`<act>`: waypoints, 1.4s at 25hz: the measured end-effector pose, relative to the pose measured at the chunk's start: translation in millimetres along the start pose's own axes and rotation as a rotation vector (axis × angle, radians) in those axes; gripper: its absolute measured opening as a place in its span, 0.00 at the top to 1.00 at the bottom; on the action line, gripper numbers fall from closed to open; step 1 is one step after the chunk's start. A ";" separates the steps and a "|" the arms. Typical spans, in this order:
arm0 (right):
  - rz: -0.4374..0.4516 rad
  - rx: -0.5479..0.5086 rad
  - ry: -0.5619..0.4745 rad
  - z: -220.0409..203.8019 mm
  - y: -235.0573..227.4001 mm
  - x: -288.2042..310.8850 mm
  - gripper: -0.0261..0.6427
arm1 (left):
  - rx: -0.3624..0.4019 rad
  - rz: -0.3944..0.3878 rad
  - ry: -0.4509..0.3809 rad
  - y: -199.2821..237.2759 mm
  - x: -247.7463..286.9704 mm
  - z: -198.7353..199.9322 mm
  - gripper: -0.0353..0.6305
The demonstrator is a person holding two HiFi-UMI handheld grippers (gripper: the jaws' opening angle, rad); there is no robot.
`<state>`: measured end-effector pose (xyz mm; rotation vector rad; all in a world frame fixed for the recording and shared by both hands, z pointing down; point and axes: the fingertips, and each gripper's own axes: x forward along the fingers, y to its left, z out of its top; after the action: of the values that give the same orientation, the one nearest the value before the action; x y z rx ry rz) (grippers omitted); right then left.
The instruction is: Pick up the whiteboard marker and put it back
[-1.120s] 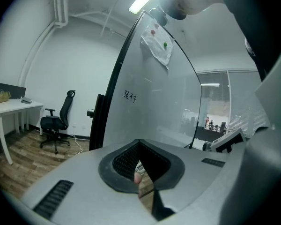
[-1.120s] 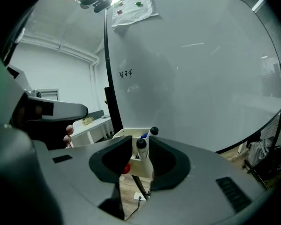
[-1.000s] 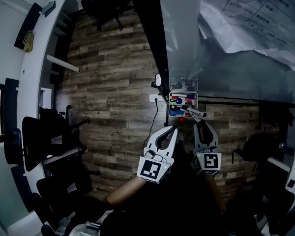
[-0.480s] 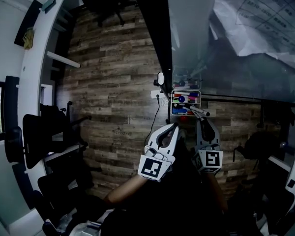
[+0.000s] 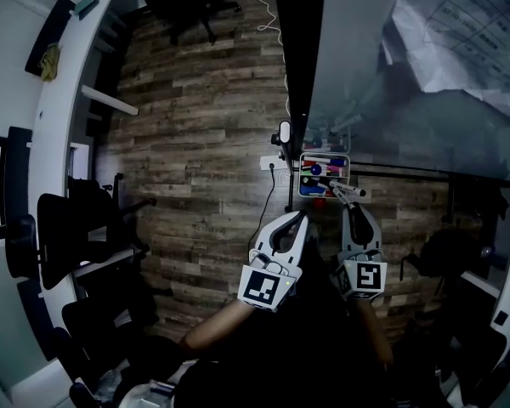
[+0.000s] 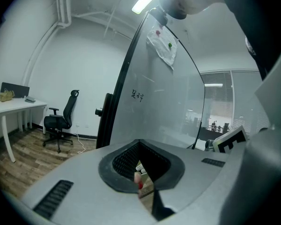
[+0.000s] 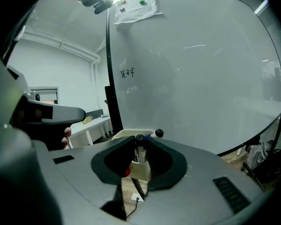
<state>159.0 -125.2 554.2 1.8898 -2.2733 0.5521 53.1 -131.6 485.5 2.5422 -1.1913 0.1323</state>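
In the head view my right gripper (image 5: 351, 202) holds a whiteboard marker (image 5: 348, 191) crosswise at its tips, just below a white holder (image 5: 324, 175) of coloured markers on the whiteboard's frame. The right gripper view shows the marker (image 7: 139, 144), black cap up, pinched between the jaws of this gripper (image 7: 139, 153), with the cream holder (image 7: 131, 134) behind. These jaws have just been closing with the marker between them. To the left, my left gripper (image 5: 300, 217) is shut and empty. In its own view, the left gripper (image 6: 145, 184) has its tips together.
The big whiteboard (image 5: 391, 75) stands on a dark post above the wooden floor (image 5: 195, 143). A paper sheet (image 7: 136, 6) hangs near its top. Office chairs (image 5: 68, 228) and a white desk (image 5: 55, 100) line the left. Another chair (image 6: 58, 121) stands beyond the board.
The head view has tilted a little, so the holder and board sit slightly higher and further right. Both grippers stay by the holder, the marker still at the right gripper's tips.
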 end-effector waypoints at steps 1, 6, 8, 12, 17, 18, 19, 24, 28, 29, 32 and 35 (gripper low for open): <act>-0.005 0.001 0.003 0.3 0.4 -1.2 0.84 | 0.001 0.000 -0.004 -0.2 -0.9 0.7 0.94; -0.013 -0.015 -0.009 4.2 3.7 -6.2 0.84 | -0.007 0.001 -0.016 -0.7 -7.0 3.3 0.94; -0.013 -0.013 -0.011 6.0 5.8 -8.2 0.84 | -0.007 0.001 -0.022 -0.5 -10.1 4.4 0.94; -0.010 0.004 -0.020 11.2 10.4 -12.3 0.84 | -0.009 0.004 -0.030 -0.4 -16.9 5.4 0.94; -0.003 -0.006 -0.037 18.2 17.3 -17.1 0.84 | 0.032 -0.007 -0.023 -0.8 -25.6 2.4 0.94; -0.003 -0.008 -0.038 17.8 18.5 -18.5 0.84 | 0.024 -0.005 -0.028 -1.1 -27.6 3.4 0.94; -0.004 -0.010 -0.039 17.4 19.8 -19.8 0.84 | 0.009 0.000 -0.036 -1.2 -29.5 5.2 0.94; -0.009 -0.020 -0.054 18.5 26.8 -25.3 0.84 | 0.004 -0.002 -0.046 0.1 -39.1 5.4 0.94; -0.018 -0.021 -0.067 19.5 31.5 -31.6 0.84 | 0.010 -0.006 -0.049 0.4 -49.0 5.7 0.94; -0.021 -0.022 -0.071 20.0 32.7 -33.2 0.84 | 0.008 -0.005 -0.053 0.4 -51.6 7.2 0.94; -0.028 -0.031 -0.087 23.7 37.0 -37.9 0.84 | 0.056 -0.016 -0.046 0.8 -59.4 8.0 0.94; -0.036 -0.040 -0.097 26.3 43.0 -43.9 0.84 | 0.062 -0.023 -0.047 2.1 -67.7 7.0 0.94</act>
<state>129.7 -87.9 507.1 1.9748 -2.2850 0.4157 7.4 -85.7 464.4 2.6253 -1.1920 0.1062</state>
